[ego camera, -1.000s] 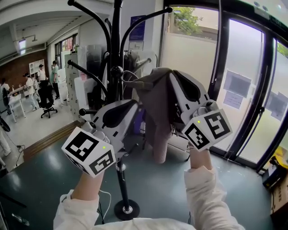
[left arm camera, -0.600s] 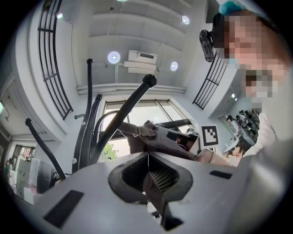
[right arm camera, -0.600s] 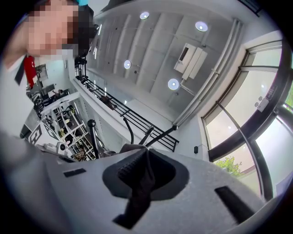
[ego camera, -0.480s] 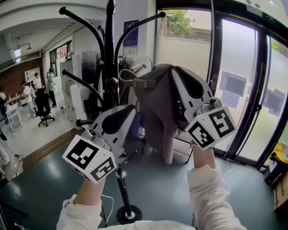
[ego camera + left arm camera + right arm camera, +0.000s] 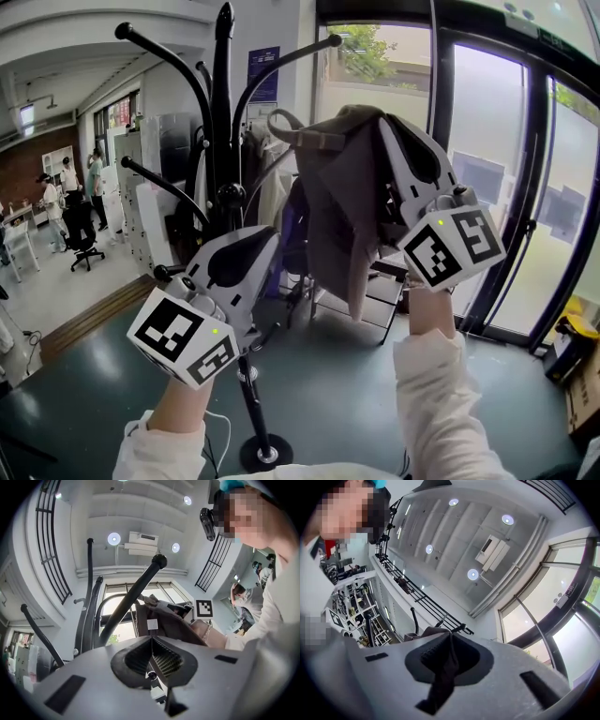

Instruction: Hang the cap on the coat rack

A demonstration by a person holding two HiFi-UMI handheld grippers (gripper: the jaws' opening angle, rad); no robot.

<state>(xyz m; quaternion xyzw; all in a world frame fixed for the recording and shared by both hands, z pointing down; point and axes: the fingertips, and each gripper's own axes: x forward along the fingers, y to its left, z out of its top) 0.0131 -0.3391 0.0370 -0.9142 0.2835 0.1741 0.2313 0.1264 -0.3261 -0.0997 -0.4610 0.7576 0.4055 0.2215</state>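
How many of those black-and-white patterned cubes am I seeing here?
2. The left cube sits on the left gripper, low in the head view. The right cube sits on the right gripper, higher, beside the cap. None looks hidden.

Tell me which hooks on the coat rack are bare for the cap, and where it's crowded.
Bare: the upper-left hook and upper-right hook, whose tip stands above the cap. Crowded: beside the pole, where the left gripper sits low.

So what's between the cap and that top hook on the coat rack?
Nothing. In the head view the cap, clamped in the right gripper, hangs below the hook's knob, and only bare air shows between them.
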